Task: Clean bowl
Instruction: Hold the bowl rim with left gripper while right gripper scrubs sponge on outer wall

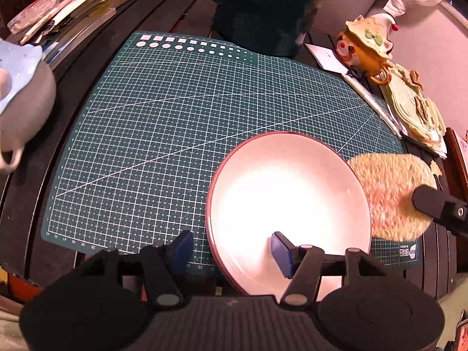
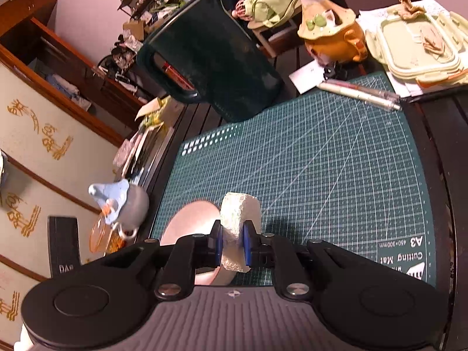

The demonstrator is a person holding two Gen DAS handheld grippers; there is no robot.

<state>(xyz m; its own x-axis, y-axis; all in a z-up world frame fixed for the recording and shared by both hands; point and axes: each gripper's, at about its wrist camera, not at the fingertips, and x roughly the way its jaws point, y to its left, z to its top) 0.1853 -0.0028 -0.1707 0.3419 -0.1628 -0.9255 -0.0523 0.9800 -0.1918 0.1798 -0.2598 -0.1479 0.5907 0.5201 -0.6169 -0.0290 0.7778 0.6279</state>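
The bowl [image 1: 288, 204] sits at the near right part of the green cutting mat [image 1: 181, 122]. Glare washes out its white inside, so no dirt can be made out there, and its near rim is cut off behind the left gripper [image 1: 232, 253]. That gripper stands open, one blue pad outside the rim and the other over the inside; contact with the rim cannot be confirmed.

The right gripper [image 2: 232, 245] is clamped on a pale sponge [image 2: 238, 228], held on edge beside the bowl's right rim. In the right wrist view the sponge and gripper hide most of the bowl [image 2: 190, 225].

Mat print, seen upside down, reads "A3", "Cutting Mat" and "450×300mm"; a logo beside it is cut off. A dark jug [image 2: 210, 55] stands at the mat's far edge.
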